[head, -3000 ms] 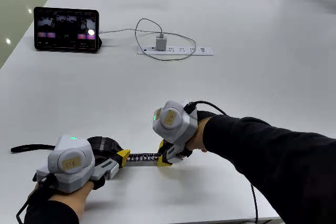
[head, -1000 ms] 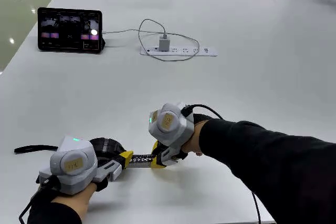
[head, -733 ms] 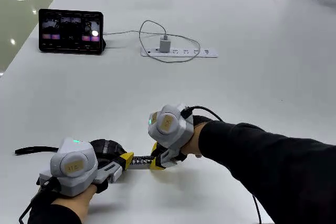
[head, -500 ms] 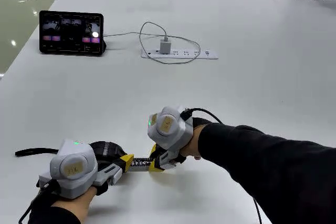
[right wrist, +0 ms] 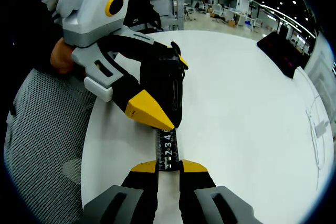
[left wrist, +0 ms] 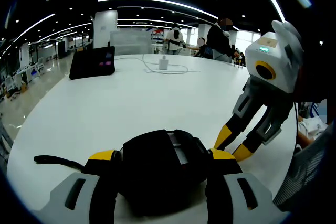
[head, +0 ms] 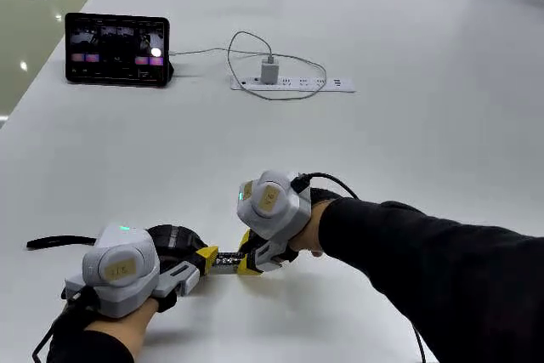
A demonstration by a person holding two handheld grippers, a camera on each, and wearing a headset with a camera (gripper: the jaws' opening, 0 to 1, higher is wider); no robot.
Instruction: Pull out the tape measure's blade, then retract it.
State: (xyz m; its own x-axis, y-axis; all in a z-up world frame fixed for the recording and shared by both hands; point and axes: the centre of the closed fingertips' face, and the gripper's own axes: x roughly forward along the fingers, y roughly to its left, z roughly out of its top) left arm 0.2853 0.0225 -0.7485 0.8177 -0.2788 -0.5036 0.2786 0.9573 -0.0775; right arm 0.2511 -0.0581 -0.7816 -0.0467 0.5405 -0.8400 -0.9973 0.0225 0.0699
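- Two grippers met close together near the front edge of the plain white desk [head: 408, 108].
- The left gripper [head: 194, 264] had its fingers clenched on either side of the round black-cased tape measure [head: 174, 242], which rested on the desk. In the left gripper view the case sat squarely between the yellow tips.
- The right gripper [head: 246, 263] had its fingers pinched on the end of the narrow dark blade with pale numerals [right wrist: 168, 148], just in front of the case mouth.
- A short stretch of blade was out, and 2, 3 and 4 were readable in the right gripper view. It ran straight and flat between the two grippers.
- The grippers were near each other; whether they touched could not be told.
- A thin black wrist strap [head: 55, 241] trailed left from the case along the desk.
- A dark sleeve [head: 425, 261] covered the arm behind the right gripper.
- On the far side stood a dark tablet [head: 117, 37], propped up with its screen lit. A long white power strip [head: 293, 84] lay to its right, with a white charger plug [head: 269, 70] seated in it.
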